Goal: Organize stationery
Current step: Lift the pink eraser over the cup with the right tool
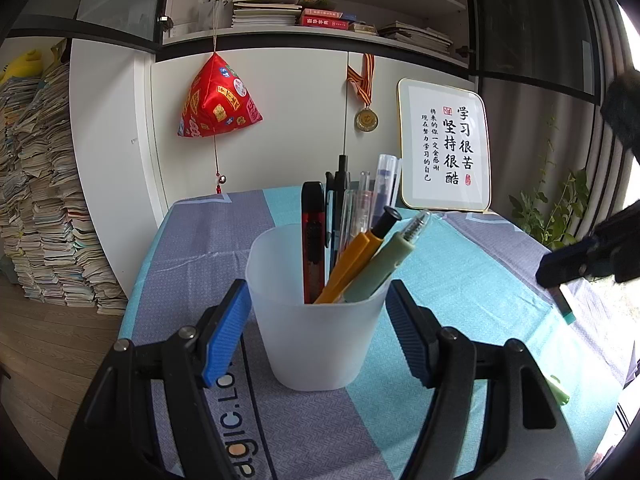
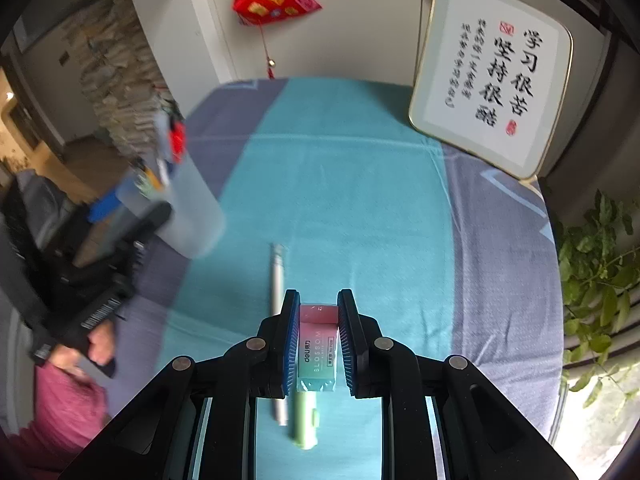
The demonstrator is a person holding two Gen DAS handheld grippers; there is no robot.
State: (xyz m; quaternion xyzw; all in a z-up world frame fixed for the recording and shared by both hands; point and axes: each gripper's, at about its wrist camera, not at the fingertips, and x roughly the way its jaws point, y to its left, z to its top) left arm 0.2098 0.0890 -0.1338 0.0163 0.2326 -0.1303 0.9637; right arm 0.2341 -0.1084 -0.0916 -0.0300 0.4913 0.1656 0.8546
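A translucent white cup [image 1: 320,320] stands on the table between the blue pads of my left gripper [image 1: 320,320], which grips its sides. It holds several pens, a red utility knife [image 1: 313,240], a yellow pen [image 1: 352,260] and a pale green pen [image 1: 384,264]. My right gripper [image 2: 319,312] is shut on a pink-and-teal eraser [image 2: 318,344] above the table. Below it lie a silver pen [image 2: 277,320] and a light green item [image 2: 306,420]. The cup also shows blurred in the right wrist view [image 2: 192,208].
A framed calligraphy sign [image 1: 444,148] stands at the table's back right. A striped teal and grey cloth [image 2: 340,184] covers the table. A plant [image 2: 592,264] is at the right edge. Paper stacks [image 1: 40,200] rise on the left floor.
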